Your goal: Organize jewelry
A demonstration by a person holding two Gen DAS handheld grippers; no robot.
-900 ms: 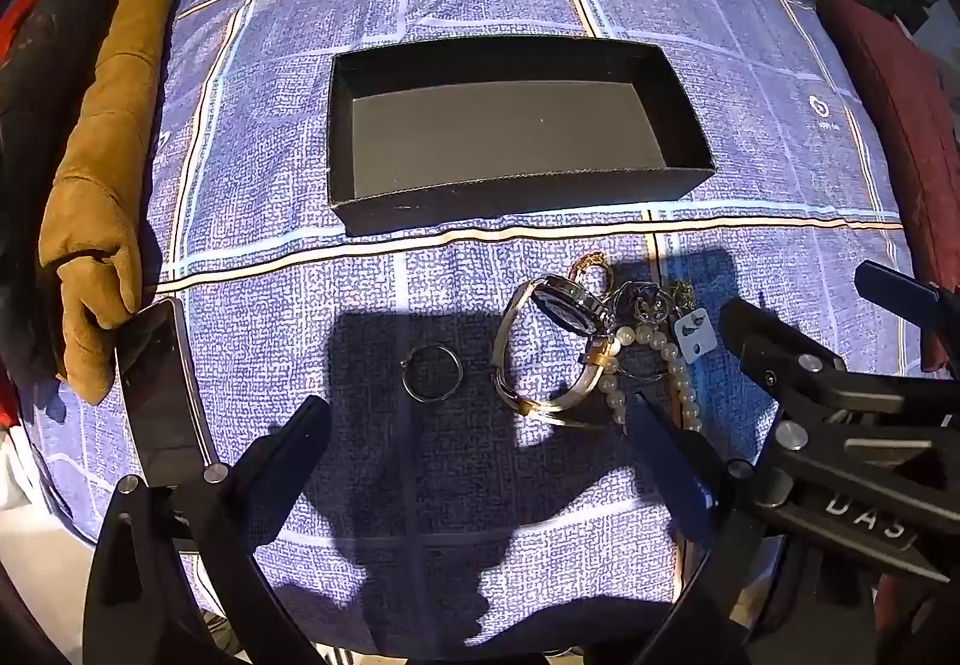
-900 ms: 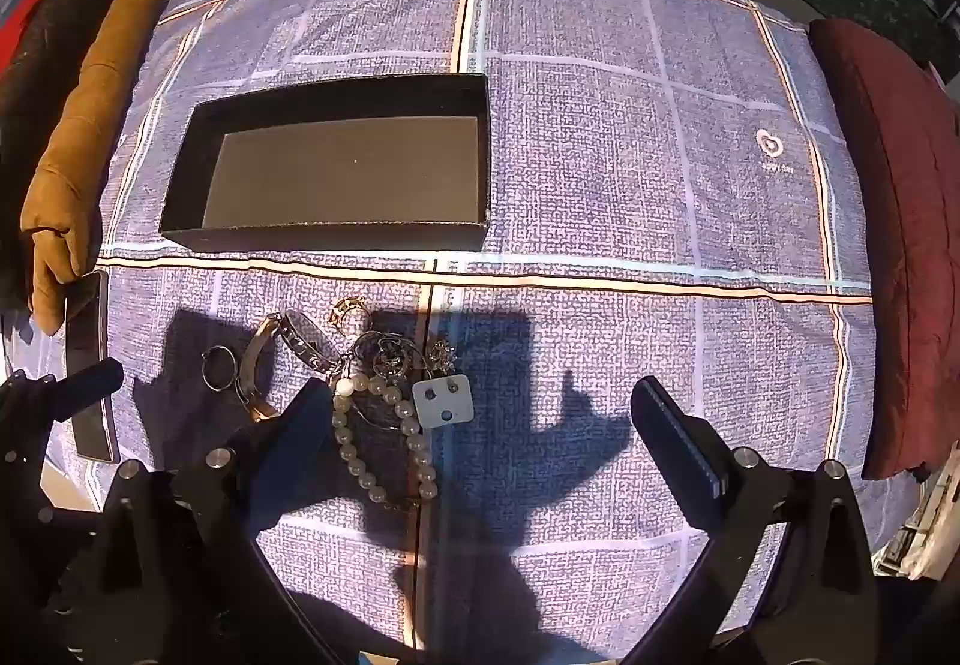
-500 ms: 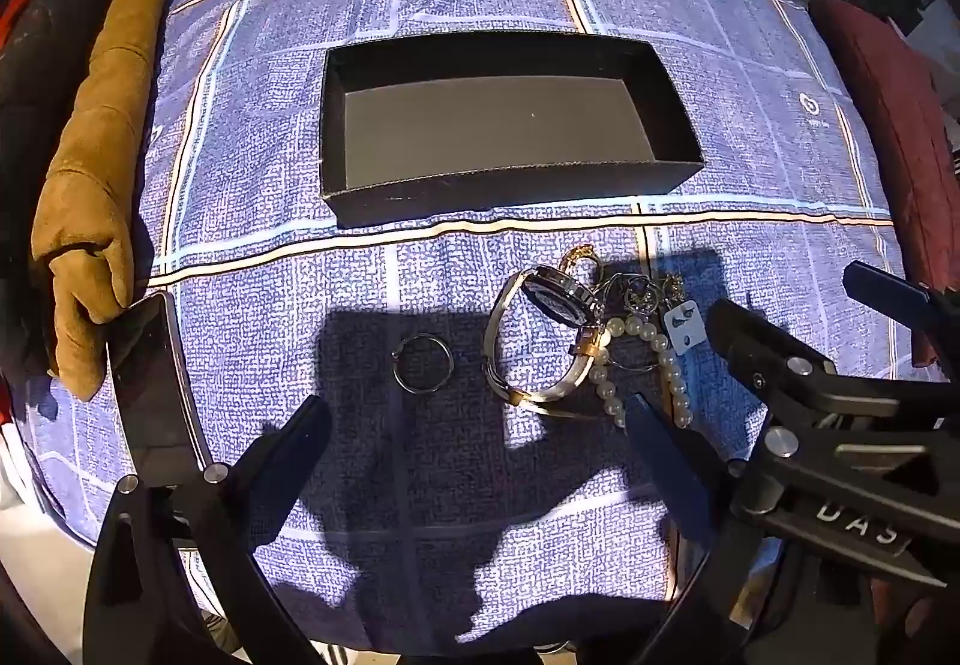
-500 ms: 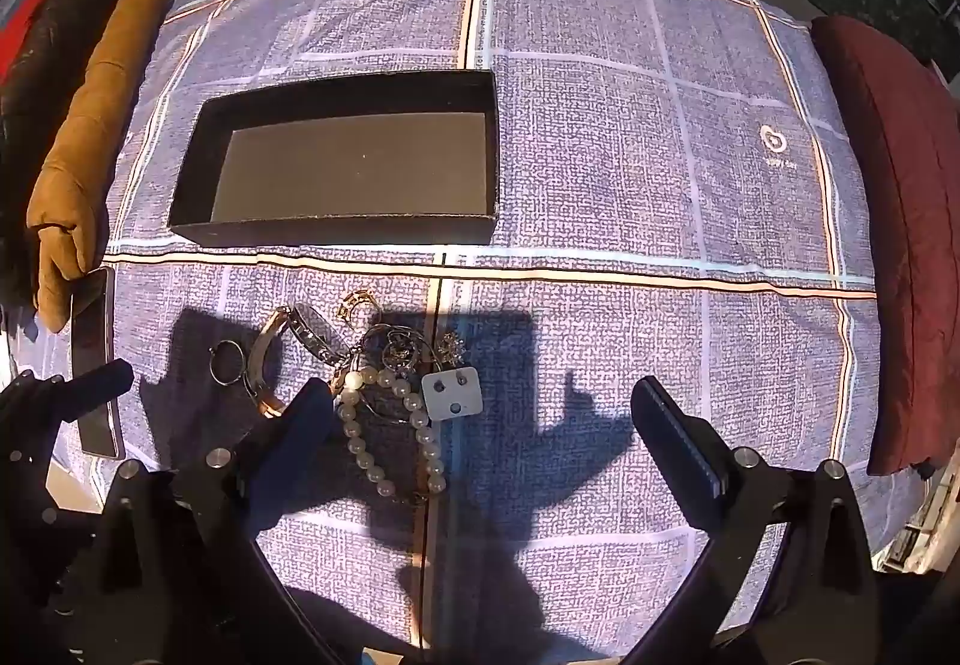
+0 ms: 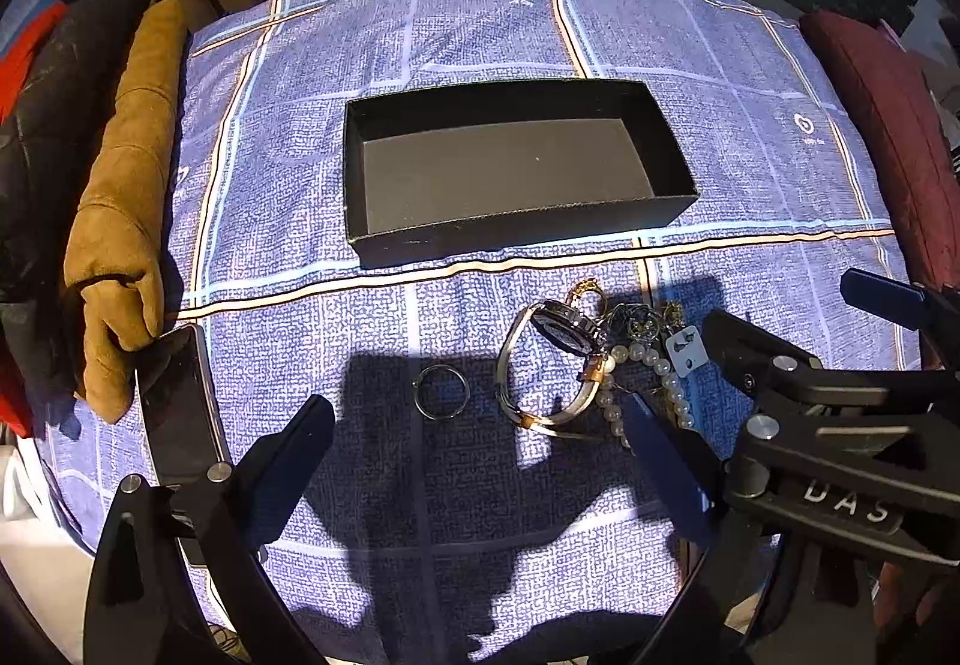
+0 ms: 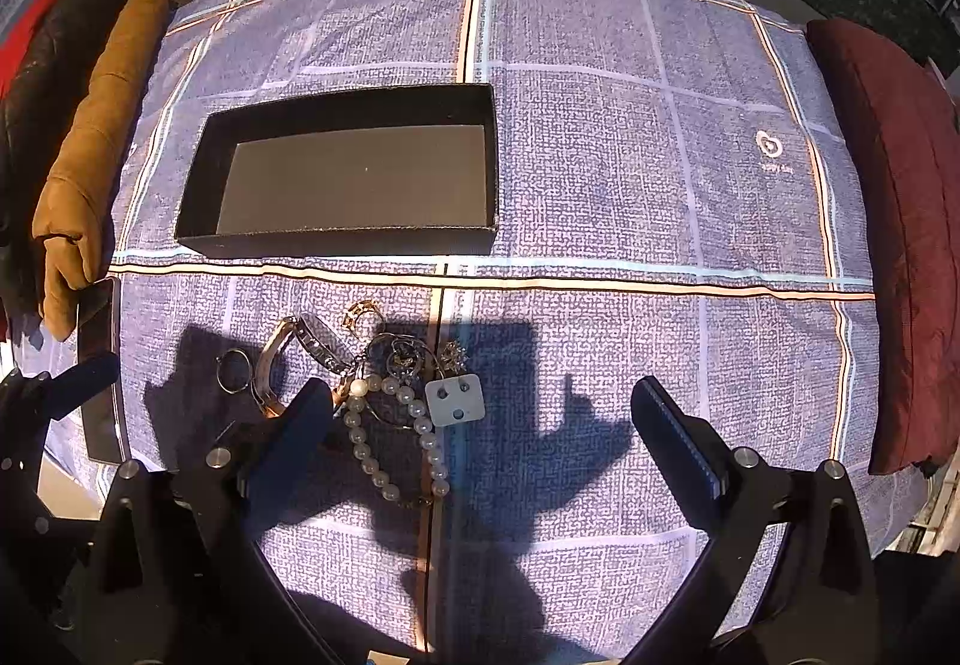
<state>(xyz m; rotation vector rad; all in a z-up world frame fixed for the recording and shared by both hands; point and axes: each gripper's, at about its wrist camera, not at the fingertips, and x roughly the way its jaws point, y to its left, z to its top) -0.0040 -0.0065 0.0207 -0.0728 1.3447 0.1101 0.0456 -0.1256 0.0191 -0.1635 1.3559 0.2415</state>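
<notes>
Both tools point steeply downward over the table (image 5: 480, 35), which wears a blue checked cloth (image 6: 630, 185). The left hand-held gripper (image 5: 480, 443) hovers above the cloth with its jaws spread wide and nothing between them; it is released, touching nothing. Just ahead of its fingers (image 5: 288, 455) lies a small metal ring (image 5: 441, 391), on its own, and beside that to the right a wristwatch (image 5: 552, 359) with a pale band, tilted on its side.

The right hand-held gripper (image 6: 480, 437) is equally wide apart, gripping nothing. Its left finger (image 6: 294, 437) sits in front of the watch band in the right wrist view, while a pearl strand (image 6: 396, 437) loops on the cloth between its two fingers, not pressed by either. At the top of the strand rests a small white earring card (image 6: 454, 399), and behind it a tangle of gold and silver pieces (image 6: 402, 353), too knotted to sort out one by one.

Further back, well apart from the pile, stands the black open box (image 5: 516, 239), with nothing visible inside. At the left edge a dark phone (image 5: 174, 401) lies by a mustard-coloured cushion (image 5: 120, 197); a dark red cushion (image 6: 900, 245) lines the right side.
</notes>
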